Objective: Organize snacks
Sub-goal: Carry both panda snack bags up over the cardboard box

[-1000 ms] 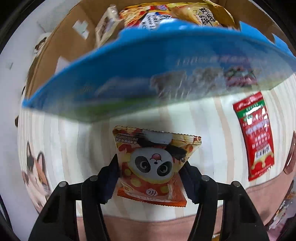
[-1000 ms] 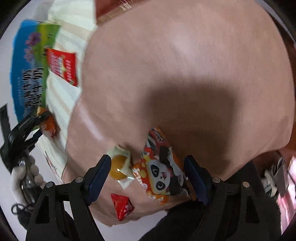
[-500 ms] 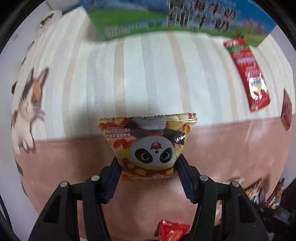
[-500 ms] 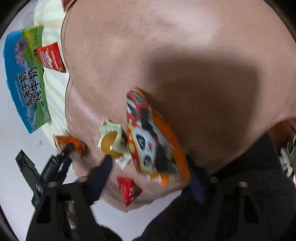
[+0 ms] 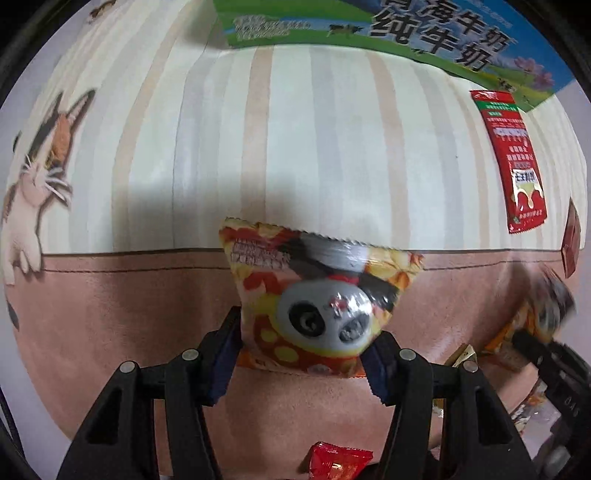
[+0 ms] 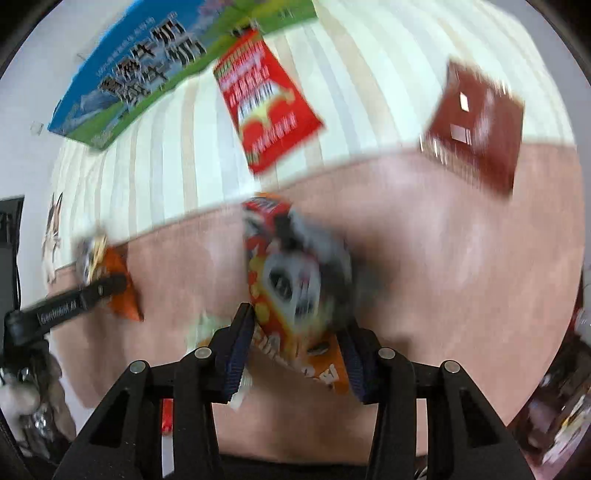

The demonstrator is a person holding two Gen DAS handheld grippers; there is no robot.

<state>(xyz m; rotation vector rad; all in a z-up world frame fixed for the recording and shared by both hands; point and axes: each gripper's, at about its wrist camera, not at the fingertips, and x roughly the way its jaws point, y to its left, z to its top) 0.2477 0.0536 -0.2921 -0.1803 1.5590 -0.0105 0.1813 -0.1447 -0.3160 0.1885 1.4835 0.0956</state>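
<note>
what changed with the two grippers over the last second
The right gripper has just been closing and now clamps a panda snack packet off the pink mat. The left gripper carried its own panda packet away from the blue carton, grip unchanged.

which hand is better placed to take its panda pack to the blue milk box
Left, probably: left gripper holds its panda pack with the blue milk box straight ahead; the other wrist view shows it off-side.
</note>
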